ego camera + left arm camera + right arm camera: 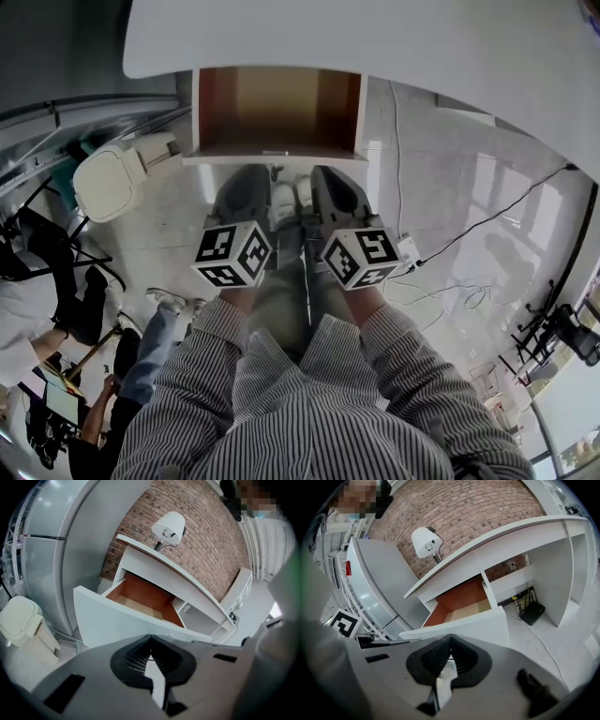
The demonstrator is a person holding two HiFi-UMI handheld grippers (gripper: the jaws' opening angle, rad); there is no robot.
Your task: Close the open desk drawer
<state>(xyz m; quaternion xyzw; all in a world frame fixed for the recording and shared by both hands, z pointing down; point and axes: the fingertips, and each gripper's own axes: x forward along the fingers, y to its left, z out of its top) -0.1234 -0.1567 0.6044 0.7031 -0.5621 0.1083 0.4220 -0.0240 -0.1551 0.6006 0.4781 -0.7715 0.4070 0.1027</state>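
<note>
drawer (277,108): wood int, matt wht front; wall (478,508): rough brick; floor (450,187): glossy

White drawer (122,623) w/ orange-brown inside, prob. cream bin (21,620)

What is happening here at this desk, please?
A person in a striped shirt stands at a white desk and holds a two-jaw gripper in each hand. The white drawer with a brown wooden inside is pulled out and looks empty. The left gripper and the right gripper both have their jaws together, with nothing between them, and point at the drawer's white front. Neither seems to touch it yet.
</note>
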